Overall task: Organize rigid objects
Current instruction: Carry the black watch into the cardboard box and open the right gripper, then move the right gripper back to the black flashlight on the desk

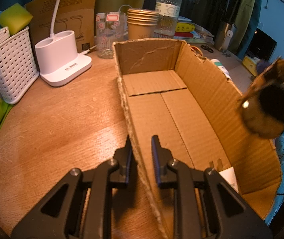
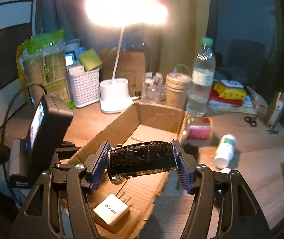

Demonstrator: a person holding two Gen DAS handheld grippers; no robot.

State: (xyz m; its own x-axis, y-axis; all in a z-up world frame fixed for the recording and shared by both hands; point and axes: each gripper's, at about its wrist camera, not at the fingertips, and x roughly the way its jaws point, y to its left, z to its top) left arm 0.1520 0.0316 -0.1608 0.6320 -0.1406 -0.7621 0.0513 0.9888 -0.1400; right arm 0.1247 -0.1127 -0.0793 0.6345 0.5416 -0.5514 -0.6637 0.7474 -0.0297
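Wristwatch [image 2: 142, 156] with black crocodile-grain strap, clamped crosswise between right tool [image 2: 141, 164] pads above open cardboard box [image 2: 158, 112], white charger [image 2: 113, 209] inside, left tool [image 1: 142, 149] pinching box wall, on bench [image 1: 62, 123].

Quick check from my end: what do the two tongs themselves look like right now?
Both match: the left tongs and right tongs have matte black frames with triangular cut-outs, silver pivot screws, and blue ribbed pads. No cables or sleeves show on them.
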